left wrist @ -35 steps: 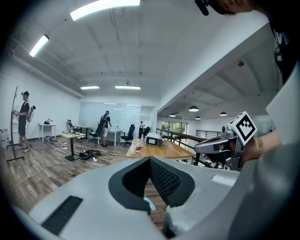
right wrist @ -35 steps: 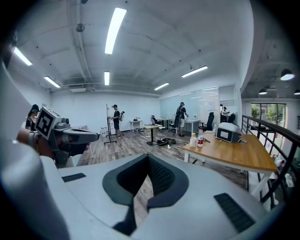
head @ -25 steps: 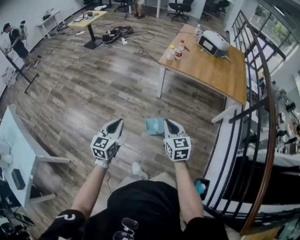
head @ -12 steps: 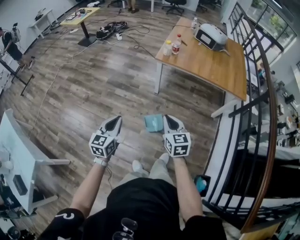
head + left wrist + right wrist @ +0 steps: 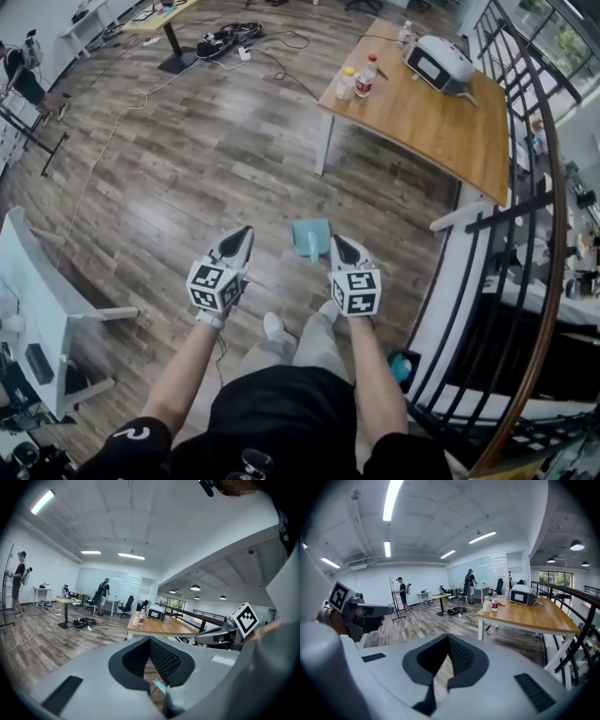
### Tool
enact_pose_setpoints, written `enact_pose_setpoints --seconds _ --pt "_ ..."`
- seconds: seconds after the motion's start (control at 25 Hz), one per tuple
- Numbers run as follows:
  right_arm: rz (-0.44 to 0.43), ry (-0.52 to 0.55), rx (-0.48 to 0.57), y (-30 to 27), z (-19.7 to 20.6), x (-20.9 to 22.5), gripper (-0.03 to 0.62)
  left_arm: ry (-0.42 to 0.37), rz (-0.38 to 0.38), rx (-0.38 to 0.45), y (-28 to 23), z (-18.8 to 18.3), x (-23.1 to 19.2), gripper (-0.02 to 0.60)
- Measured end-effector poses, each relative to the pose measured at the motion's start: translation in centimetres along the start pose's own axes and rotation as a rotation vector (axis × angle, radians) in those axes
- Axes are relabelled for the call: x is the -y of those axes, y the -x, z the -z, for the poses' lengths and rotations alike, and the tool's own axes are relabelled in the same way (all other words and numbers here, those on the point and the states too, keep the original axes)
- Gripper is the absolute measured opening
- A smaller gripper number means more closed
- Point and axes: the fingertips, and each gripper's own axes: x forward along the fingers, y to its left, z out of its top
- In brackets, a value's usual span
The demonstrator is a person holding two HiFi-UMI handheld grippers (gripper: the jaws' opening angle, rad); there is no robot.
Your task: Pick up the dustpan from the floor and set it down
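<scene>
A teal dustpan (image 5: 310,236) lies on the wooden floor just ahead of my feet, its handle pointing back toward me. My left gripper (image 5: 243,233) hovers to its left, jaws together and empty. My right gripper (image 5: 337,244) sits close beside the dustpan's right edge, also shut with nothing in it. In the left gripper view the jaws (image 5: 149,640) meet at the tips; a sliver of the teal dustpan (image 5: 159,686) shows through the gap below them, and the right gripper (image 5: 220,635) appears at the right. The right gripper view shows closed jaws (image 5: 448,637) over bare floor.
A wooden table (image 5: 441,131) with bottles (image 5: 366,77) and a white device (image 5: 439,64) stands ahead on the right. A black railing (image 5: 530,225) runs along the right side, a white table (image 5: 33,281) stands at the left. Cables (image 5: 225,42) lie far ahead.
Both grippers have sunk toward the floor and moved forward. The dustpan, earlier partly behind the right gripper, now shows between the two tips with its handle in sight.
</scene>
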Motion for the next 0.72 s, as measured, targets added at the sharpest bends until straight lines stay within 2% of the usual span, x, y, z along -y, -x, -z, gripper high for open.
enact_pose_setpoints --seconds 0.36,0.72 --pt "-0.012 0.016 -0.082 -5.1 6.1 1.1 -0.006 0.053 0.005 -0.029 -4.4 5.6 -1.6 -0.002" --pt "0.000 0.020 -0.108 -10.0 10.3 1.0 -0.006 0.071 0.018 -0.093 -5.8 12.2 -4.2 -0.002"
